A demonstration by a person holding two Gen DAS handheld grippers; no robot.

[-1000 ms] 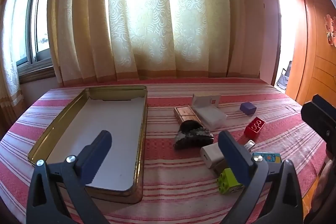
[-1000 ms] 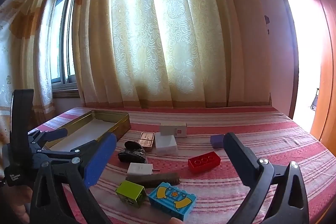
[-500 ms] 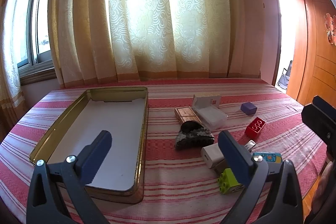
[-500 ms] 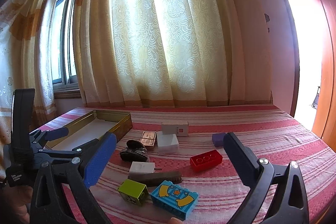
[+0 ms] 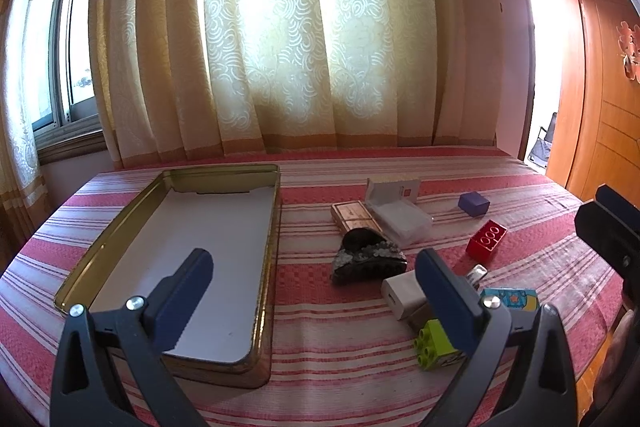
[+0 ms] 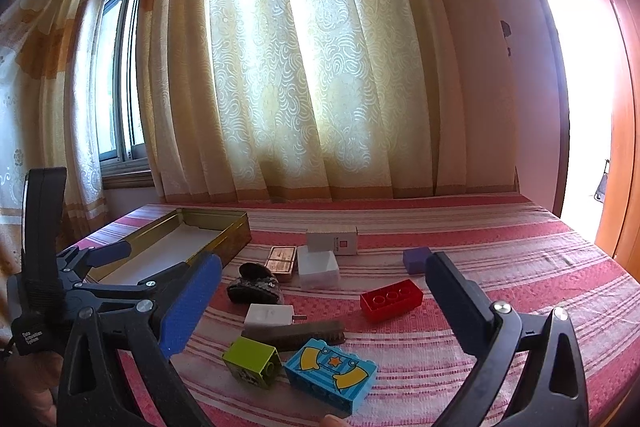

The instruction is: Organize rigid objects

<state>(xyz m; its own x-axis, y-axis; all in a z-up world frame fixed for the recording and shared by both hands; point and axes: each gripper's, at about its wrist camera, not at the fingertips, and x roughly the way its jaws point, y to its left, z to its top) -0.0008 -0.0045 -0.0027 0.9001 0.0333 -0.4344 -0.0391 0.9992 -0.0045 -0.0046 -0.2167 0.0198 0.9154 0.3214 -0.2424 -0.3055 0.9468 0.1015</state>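
Left gripper [image 5: 314,291] hovering with jaws spread wide, gripping nothing, one blue pad over the shallow gold-rimmed metal tin [image 5: 269,259], the other just right of it. Right gripper [image 6: 324,301] likewise gaping wide, holding nothing, hanging above the scattered pieces.

Lying loose on the red-and-white striped cloth [image 5: 340,339], all right of the tin: dark sequined hair clip [image 5: 366,261] nearest, copper-coloured flat case [image 5: 354,217] and clear plastic box [image 5: 400,219] touching beyond it, small purple cube [image 5: 474,203] and red studded brick [image 5: 486,238] farther right. Bare cloth showing between tin wall and clip.

Showing only partly behind the left gripper's right finger: white charger [image 5: 402,297], lime-green brick [image 5: 434,345], blue patterned brick [image 5: 510,299]. Appearing whole in the right wrist view: charger [image 6: 268,315], dark flat bar [image 6: 298,333], lime brick [image 6: 252,361], blue brick [image 6: 332,375]. Bar's material proving hard to make out.
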